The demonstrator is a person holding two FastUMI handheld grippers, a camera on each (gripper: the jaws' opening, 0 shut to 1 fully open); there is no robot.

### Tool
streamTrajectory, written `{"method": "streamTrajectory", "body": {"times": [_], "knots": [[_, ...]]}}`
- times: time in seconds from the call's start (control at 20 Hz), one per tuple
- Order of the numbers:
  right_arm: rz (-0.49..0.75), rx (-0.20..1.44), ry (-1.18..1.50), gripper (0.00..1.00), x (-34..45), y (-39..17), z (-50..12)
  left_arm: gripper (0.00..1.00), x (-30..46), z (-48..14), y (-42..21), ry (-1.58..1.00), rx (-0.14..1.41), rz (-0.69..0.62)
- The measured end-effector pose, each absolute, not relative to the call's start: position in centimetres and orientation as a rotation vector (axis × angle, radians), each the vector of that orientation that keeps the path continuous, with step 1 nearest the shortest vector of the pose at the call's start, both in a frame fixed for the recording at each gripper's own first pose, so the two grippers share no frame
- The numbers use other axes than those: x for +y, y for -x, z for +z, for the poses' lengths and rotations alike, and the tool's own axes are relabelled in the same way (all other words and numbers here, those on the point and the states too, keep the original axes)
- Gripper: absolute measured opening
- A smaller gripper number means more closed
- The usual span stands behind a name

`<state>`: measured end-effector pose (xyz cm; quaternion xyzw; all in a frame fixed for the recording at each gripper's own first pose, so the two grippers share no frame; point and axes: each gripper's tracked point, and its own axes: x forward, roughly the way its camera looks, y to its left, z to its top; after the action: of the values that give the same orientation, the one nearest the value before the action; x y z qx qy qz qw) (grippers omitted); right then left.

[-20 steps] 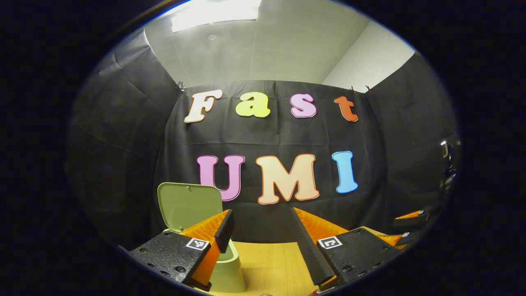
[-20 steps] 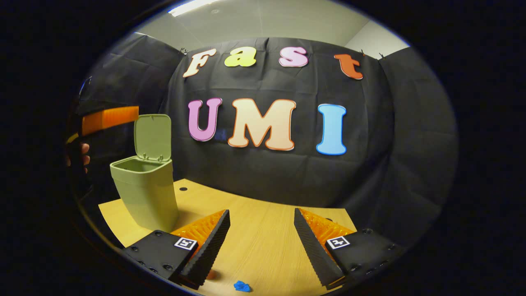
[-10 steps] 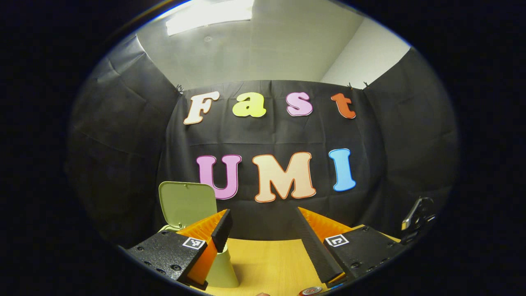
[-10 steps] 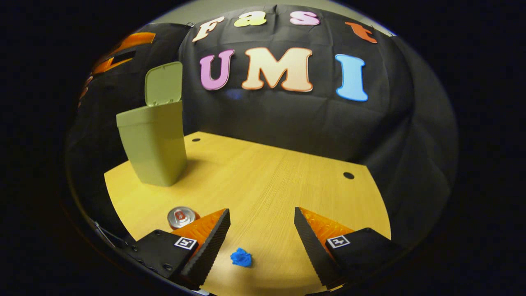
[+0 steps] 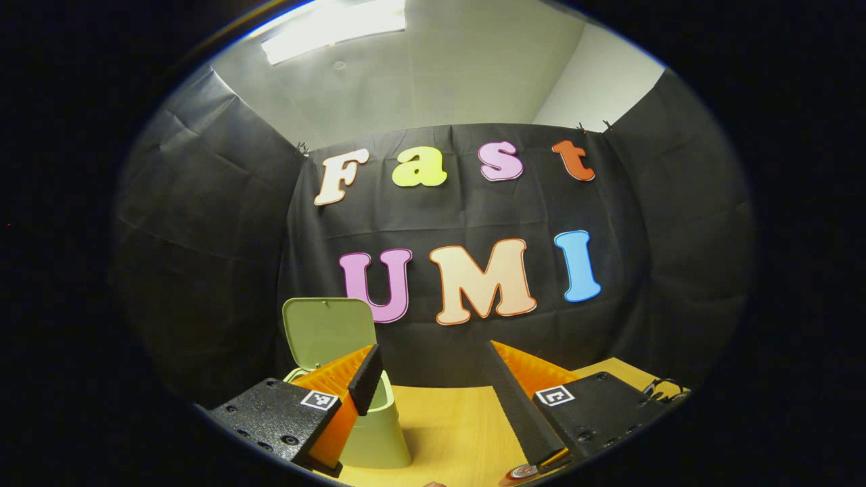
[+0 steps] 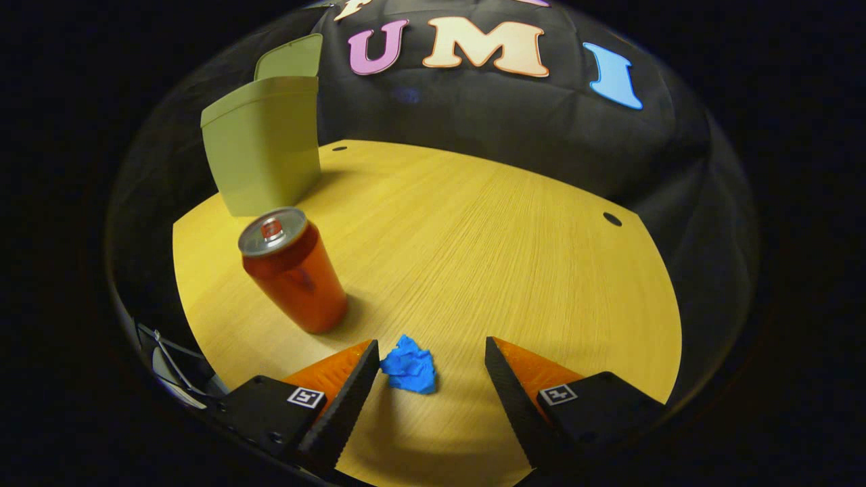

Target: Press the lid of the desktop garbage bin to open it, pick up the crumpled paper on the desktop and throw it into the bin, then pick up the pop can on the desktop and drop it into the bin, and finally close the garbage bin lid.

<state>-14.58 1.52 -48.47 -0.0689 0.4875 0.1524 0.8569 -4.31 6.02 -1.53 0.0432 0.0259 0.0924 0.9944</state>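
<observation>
lid up, paper next in line

the bin (image 6: 264, 145) stands at the far left of the table (image 6: 514, 243) with its lid (image 5: 329, 331) tipped upright, so the first step looks done. the other three steps are left: paper in, can in, lid shut

in the right gripper view the right gripper (image 6: 431, 372) has its fingers spread wide with nothing held between them. the crumpled paper (image 6: 409, 365) lies on the table in the gap, closer to the left finger than the right; whether that finger touches it i cannot tell. the grasp has not yet closed, so the paper pickup seems to be the step in hand

the pop can (image 6: 292, 269) stands upright on the table, to the left of the paper and a bit farther off, between it and the bin, untouched

in the left gripper view the left gripper (image 5: 433, 379) is also wide open and empty, held above the table with the bin just past its left finger and the top of the can at the near edge
</observation>
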Motion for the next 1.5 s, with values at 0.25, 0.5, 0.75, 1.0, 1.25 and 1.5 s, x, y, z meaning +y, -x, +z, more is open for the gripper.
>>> {"method": "streamTrajectory", "body": {"times": [0.25,0.5,0.75,1.0,1.25,1.5], "knots": [[0.331,1.098,0.07,0.8,2.9,16.5,-49.8,0.9,7.1,-1.7,4.3,-0.076,0.055,0.19],[0.27,1.115,0.025,0.11,2.7,16.4,-49.4,0.9,7.8,-2.4,4.4,-0.061,0.066,0.187],[0.208,0.889,-0.033,0.05,3.0,9.9,-43.8,0.9,8.4,-2.7,4.7,-0.051,0.076,0.179],[0.194,0.731,-0.049,0.05,3.6,4.1,-37.7,0.9,9.5,-2.6,5.5,-0.036,0.068,0.186],[0.217,0.593,-0.034,0.04,5.9,-0.2,-32.0,0.9,11.6,-2.9,6.2,-0.033,0.078,0.21],[0.263,0.464,-0.027,0.05,9.9,-3.6,-26.5,0.9,14.3,-3.2,7.1,-0.032,0.086,0.243]]}}
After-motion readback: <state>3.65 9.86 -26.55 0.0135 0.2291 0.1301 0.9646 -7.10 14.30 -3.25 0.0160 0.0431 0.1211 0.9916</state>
